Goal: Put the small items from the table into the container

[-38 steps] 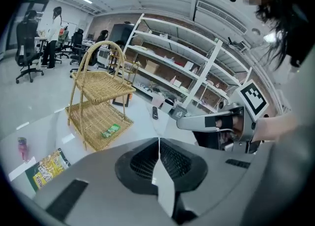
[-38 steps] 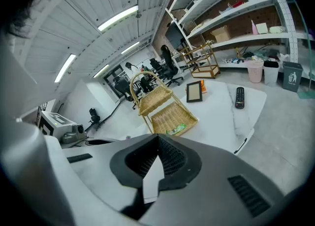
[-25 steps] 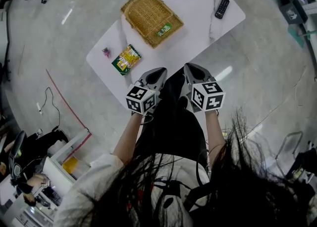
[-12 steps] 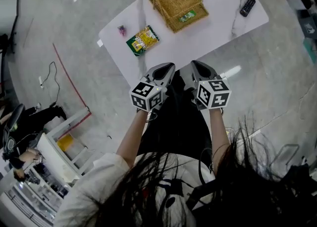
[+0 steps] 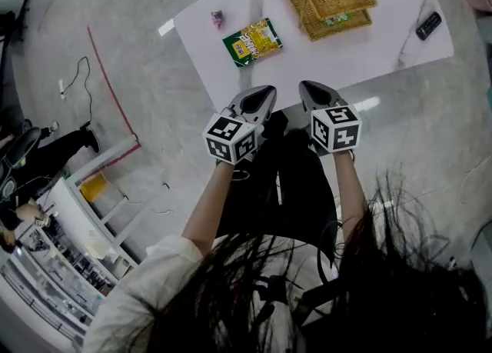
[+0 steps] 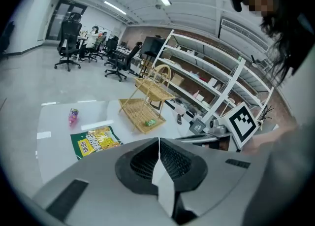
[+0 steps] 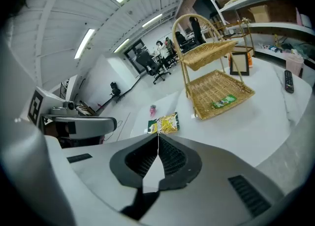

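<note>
Green-yellow snack packet (image 5: 252, 41) lies ahead of left gripper (image 5: 264, 93) and right gripper (image 5: 307, 86) — both clenched, empty

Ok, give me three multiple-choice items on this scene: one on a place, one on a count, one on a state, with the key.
1. Where does the small green packet lie?
A. on the lower tray of the wicker basket
B. on its upper tray
C. hanging from its handle

2. How many trays does the basket have?
A. one
B. two
C. four

3. How do the jaws of the right gripper stand?
A. wide apart
B. shut, with nothing between
C. shut on the green packet

Key:
1 A, the packet rests on the lower weave.
2 B, two trays sit stacked under the handle.
3 B, the jaw tips meet in the right gripper view.
</note>
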### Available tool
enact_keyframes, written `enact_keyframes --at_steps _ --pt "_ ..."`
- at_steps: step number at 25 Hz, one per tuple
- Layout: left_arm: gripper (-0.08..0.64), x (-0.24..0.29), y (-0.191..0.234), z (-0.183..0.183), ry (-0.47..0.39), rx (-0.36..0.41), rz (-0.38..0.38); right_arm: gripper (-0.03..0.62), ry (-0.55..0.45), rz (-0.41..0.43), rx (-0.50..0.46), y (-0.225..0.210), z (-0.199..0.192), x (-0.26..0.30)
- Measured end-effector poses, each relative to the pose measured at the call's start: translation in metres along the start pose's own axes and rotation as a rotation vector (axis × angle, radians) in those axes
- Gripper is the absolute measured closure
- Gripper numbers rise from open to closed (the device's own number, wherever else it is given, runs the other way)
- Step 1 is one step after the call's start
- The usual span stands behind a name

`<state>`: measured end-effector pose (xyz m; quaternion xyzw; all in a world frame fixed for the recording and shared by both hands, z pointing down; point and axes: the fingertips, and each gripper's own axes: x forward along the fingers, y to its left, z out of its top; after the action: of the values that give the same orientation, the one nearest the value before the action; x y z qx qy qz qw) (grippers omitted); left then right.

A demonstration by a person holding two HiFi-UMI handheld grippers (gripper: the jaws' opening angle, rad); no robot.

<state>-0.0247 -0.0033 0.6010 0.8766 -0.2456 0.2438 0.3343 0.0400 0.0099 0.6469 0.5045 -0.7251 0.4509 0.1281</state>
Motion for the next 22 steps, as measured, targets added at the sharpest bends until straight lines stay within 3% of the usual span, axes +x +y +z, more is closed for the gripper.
enact_keyframes --at_steps 11,17,22 --pt "0.551 -0.028 0.076 -0.003 0.042 -0.007 0.029 0.571 0.12 0.016 -0.076 0.027 0.013 0.103" --pt "0.551 -0.035 0.11 -0.008 0.063 -0.015 0.032 0.489 0.217 0.009 -0.142 0.031 0.005 0.155" --pt "0.551 -0.033 0.134 -0.008 0.08 -0.005 0.026 0.391 0.298 -0.083 -0.256 0.018 -0.003 0.19"
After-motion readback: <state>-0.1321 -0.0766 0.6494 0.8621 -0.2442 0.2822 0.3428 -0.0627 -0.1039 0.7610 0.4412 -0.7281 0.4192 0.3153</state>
